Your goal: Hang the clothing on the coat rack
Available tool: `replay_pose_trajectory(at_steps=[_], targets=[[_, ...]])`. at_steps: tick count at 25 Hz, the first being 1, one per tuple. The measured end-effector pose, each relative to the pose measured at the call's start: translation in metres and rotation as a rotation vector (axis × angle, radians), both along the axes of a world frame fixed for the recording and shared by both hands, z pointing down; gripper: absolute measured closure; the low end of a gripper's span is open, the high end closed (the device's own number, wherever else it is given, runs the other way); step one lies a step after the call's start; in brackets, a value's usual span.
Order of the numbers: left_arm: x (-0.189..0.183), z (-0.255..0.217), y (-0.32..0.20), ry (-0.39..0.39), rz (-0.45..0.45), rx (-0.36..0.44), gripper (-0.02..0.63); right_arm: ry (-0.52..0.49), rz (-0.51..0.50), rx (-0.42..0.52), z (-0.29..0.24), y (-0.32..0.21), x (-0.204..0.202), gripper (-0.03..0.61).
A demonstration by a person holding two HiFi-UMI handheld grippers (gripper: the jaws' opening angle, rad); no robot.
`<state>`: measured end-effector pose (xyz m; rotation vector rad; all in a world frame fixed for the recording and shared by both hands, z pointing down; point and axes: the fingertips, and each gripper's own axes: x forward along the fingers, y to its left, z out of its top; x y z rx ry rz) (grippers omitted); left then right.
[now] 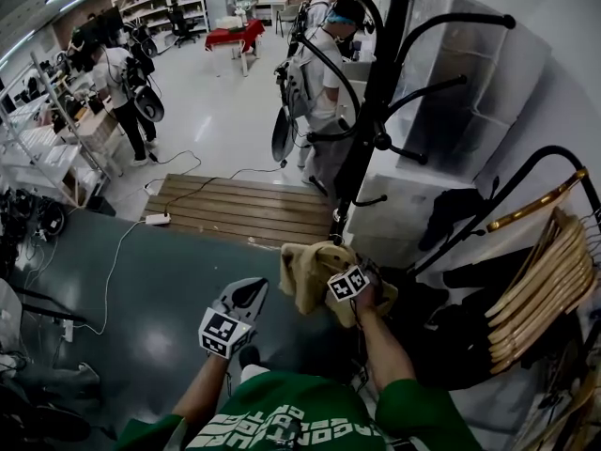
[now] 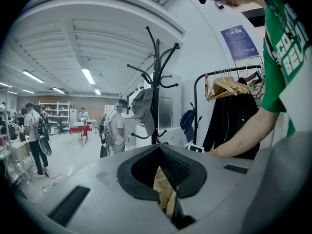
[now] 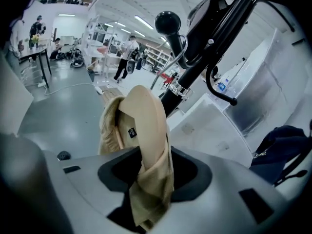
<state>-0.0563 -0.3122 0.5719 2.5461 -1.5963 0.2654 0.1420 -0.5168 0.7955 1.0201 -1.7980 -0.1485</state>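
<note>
A tan garment (image 1: pixel 305 275) hangs bunched from my right gripper (image 1: pixel 351 284), which is shut on it just in front of the black coat rack (image 1: pixel 376 92). In the right gripper view the cloth (image 3: pixel 146 126) twists up through the right gripper's (image 3: pixel 148 179) jaws, below a ball-tipped hook (image 3: pixel 167 22) of the rack (image 3: pixel 195 67). My left gripper (image 1: pixel 249 294) hovers a little left of the garment, apart from it, jaws together. In the left gripper view its pads meet at the tip (image 2: pixel 158 169); a strip of tan cloth (image 2: pixel 165 191) shows through the slit.
A rail with wooden hangers (image 1: pixel 540 271) and dark clothes (image 1: pixel 470 214) stands at the right. A wooden pallet (image 1: pixel 244 209) lies beyond the rack's foot, with a cable and power strip (image 1: pixel 157 219). A person (image 1: pixel 319 83) stands behind the rack. A grey hat (image 2: pixel 143 108) hangs on it.
</note>
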Motion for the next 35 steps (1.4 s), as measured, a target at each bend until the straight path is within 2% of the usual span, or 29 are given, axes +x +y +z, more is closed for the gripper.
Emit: replay_pose_trajectory(at_steps=[8, 13, 19, 24, 29, 35], targets=[[0.005, -0.002, -0.006, 0.011, 0.06, 0.007, 0.609, -0.07, 0.025, 0.055, -0.027, 0.014, 0.0, 0.4], [0.01, -0.002, -0.011, 0.018, 0.111, 0.009, 0.609, -0.147, 0.085, 0.086, -0.053, 0.038, 0.011, 0.402], [0.014, -0.002, -0.016, 0.028, 0.186, 0.01, 0.609, -0.281, 0.183, 0.083, -0.088, 0.075, 0.022, 0.485], [0.019, -0.002, -0.019, 0.037, 0.249, 0.01, 0.609, -0.372, 0.259, 0.121, -0.122, 0.102, 0.029, 0.562], [0.019, -0.002, -0.02, 0.043, 0.298, 0.01, 0.609, -0.521, 0.319, 0.145, -0.158, 0.126, 0.031, 0.571], [0.018, -0.002, -0.018, 0.066, 0.337, 0.004, 0.609, -0.648, 0.365, 0.182, -0.197, 0.158, 0.027, 0.571]])
